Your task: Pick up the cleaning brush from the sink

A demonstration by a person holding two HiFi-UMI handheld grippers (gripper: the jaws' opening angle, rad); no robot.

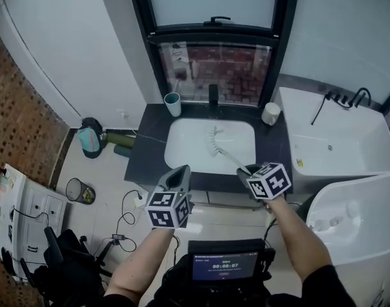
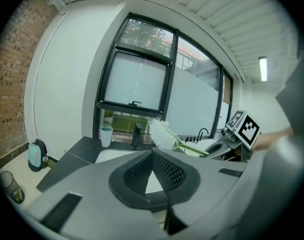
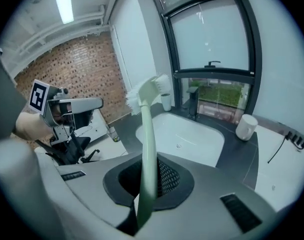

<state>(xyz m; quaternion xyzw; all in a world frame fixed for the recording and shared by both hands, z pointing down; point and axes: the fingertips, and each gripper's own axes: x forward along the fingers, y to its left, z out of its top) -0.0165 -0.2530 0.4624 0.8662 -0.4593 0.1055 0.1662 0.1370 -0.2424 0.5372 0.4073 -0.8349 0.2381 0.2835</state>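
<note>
The cleaning brush point(image 1: 215, 141) has white bristles and a pale green handle. It is lifted above the white sink point(image 1: 175, 153), with its head over the basin. My right gripper point(image 1: 248, 171) is shut on the lower end of the handle. In the right gripper view the handle point(image 3: 147, 149) runs up from between the jaws of the right gripper point(image 3: 149, 163) to the bristle head point(image 3: 147, 95). My left gripper point(image 1: 177, 176) hangs in front of the counter, left of the brush. Its jaws look shut with nothing in them. The left gripper view shows the bristles point(image 2: 161, 133) ahead.
A black faucet point(image 1: 213, 96) stands behind the sink, with a teal cup point(image 1: 173, 103) to its left and a white cup point(image 1: 270, 113) to its right. A white bathtub point(image 1: 335, 147) is to the right. A small bin point(image 1: 79, 191) and cables lie on the floor at left.
</note>
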